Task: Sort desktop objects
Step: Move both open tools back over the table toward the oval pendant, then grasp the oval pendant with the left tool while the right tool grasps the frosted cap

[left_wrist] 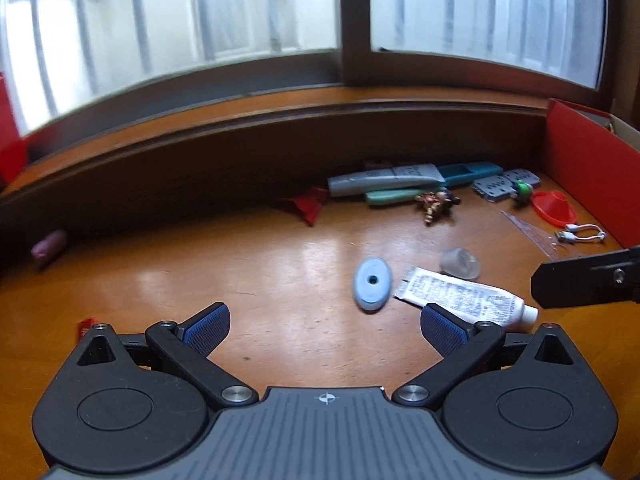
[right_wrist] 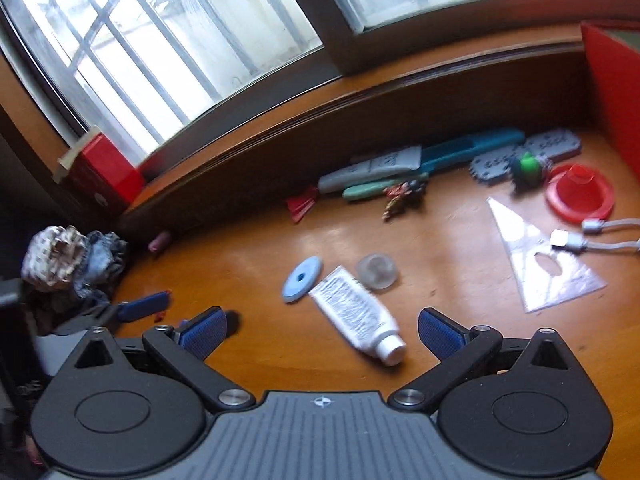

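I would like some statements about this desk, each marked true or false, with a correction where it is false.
1. Both grippers are open and hold nothing. True: the left gripper and the right gripper are both empty.
2. The white tube has no cap. False: a white cap closes its near end.
3. The blue disc lies beside the tube's flat end. True.
4. The clear triangle ruler stands upright against the red box. False: it lies flat on the wooden desk.
5. The red funnel is in the right gripper. False: it sits on the desk, far right.
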A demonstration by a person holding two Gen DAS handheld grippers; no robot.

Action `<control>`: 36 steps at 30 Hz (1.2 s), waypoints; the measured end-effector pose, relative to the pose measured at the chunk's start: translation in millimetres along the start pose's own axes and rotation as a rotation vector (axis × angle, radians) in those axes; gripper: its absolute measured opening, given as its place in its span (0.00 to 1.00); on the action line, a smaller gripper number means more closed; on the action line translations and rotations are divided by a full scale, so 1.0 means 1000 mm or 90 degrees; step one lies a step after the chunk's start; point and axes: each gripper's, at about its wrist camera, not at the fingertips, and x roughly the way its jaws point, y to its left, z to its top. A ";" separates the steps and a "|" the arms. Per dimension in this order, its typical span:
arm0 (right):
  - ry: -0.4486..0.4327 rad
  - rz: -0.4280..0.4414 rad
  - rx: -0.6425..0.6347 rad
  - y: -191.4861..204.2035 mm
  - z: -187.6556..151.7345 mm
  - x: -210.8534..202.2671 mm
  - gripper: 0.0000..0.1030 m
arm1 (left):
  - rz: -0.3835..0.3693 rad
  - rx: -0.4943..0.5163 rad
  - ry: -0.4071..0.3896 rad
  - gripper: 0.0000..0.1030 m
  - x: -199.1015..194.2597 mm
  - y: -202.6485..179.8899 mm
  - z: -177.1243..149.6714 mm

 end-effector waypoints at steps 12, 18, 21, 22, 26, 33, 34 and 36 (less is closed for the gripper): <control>0.031 -0.136 -0.084 0.015 0.016 0.029 0.72 | -0.002 -0.026 -0.005 0.73 0.017 0.017 -0.011; -0.005 -0.174 -0.236 0.027 0.023 0.055 0.40 | -0.024 -0.019 -0.003 0.65 0.029 0.019 -0.006; 0.008 -0.160 -0.228 0.024 0.025 0.070 0.39 | -0.039 0.005 -0.012 0.61 0.035 0.012 -0.002; 0.010 -0.161 -0.227 0.023 0.025 0.074 0.39 | -0.041 0.013 -0.015 0.61 0.038 0.010 0.000; 0.022 -0.166 -0.235 0.019 0.026 0.084 0.39 | -0.050 0.016 -0.010 0.51 0.053 0.005 0.006; 0.018 -0.167 -0.215 0.012 0.026 0.091 0.40 | -0.060 0.029 -0.012 0.43 0.066 -0.002 0.007; 0.015 -0.169 -0.217 0.012 0.025 0.092 0.40 | -0.063 0.034 -0.014 0.39 0.066 -0.003 0.007; 0.010 -0.170 -0.220 0.012 0.024 0.093 0.40 | -0.071 0.039 -0.017 0.31 0.067 -0.005 0.008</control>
